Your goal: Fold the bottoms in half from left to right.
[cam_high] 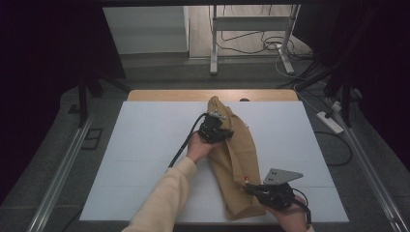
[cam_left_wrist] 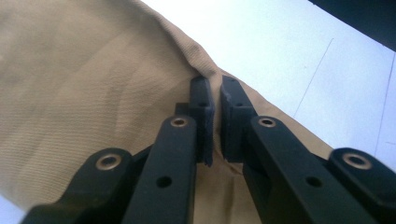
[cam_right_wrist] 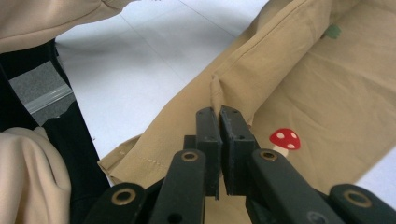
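A tan garment (cam_high: 238, 162) lies lengthwise down the middle of the white table top (cam_high: 140, 150), folded into a long narrow strip. My left gripper (cam_high: 230, 132) is at its upper part, jaws shut on a raised fold of the tan garment (cam_left_wrist: 93, 93) at the edge. My right gripper (cam_high: 248, 187) is at the lower right edge, shut on a pinched ridge of the tan garment (cam_right_wrist: 327, 88). Beside those jaws a small red mushroom patch (cam_right_wrist: 285, 138) shows on the cloth. A green patch (cam_right_wrist: 332, 31) sits farther up. A cream sleeve (cam_high: 164, 198) reaches in to the left gripper.
The white top has bare room left and right of the garment. A wooden strip (cam_high: 169, 95) marks the far edge. Beyond it stand a metal frame (cam_high: 251, 24) and floor cables. A power strip (cam_high: 330, 122) lies on the floor to the right.
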`<state>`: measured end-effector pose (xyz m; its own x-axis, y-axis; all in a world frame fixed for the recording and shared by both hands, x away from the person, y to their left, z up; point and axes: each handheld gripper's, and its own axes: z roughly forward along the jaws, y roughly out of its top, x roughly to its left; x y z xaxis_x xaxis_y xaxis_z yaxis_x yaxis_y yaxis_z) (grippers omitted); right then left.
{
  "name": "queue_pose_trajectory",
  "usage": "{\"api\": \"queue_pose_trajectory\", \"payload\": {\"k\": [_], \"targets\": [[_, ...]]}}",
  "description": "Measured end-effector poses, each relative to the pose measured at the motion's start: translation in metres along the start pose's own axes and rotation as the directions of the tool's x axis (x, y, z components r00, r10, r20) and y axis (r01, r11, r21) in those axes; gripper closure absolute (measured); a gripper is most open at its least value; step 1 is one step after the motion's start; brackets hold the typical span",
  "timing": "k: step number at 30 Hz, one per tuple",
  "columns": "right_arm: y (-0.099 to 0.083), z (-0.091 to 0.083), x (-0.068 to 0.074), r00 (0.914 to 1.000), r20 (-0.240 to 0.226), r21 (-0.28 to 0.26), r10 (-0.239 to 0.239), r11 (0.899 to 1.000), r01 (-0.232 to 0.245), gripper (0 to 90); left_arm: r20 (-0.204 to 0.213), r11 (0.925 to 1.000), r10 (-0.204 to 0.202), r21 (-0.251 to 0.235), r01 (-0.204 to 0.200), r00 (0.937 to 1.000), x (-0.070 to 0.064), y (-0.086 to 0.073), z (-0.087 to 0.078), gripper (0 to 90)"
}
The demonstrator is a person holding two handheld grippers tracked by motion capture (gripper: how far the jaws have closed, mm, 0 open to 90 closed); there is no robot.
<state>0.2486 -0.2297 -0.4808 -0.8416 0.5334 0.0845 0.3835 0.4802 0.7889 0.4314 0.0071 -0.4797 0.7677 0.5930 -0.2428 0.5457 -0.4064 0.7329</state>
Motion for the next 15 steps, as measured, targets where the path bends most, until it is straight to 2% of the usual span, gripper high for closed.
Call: {"api": "queue_pose_trajectory", "payload": {"k": [15], "targets": [[-0.010,0.001,-0.009,0.9992,0.017,0.046,0.035,0.998,-0.036,86.4,-0.002,0.9996,0.004,0.029,-0.004,1.0000,-0.002,-0.001,0.018,83.8]]}}
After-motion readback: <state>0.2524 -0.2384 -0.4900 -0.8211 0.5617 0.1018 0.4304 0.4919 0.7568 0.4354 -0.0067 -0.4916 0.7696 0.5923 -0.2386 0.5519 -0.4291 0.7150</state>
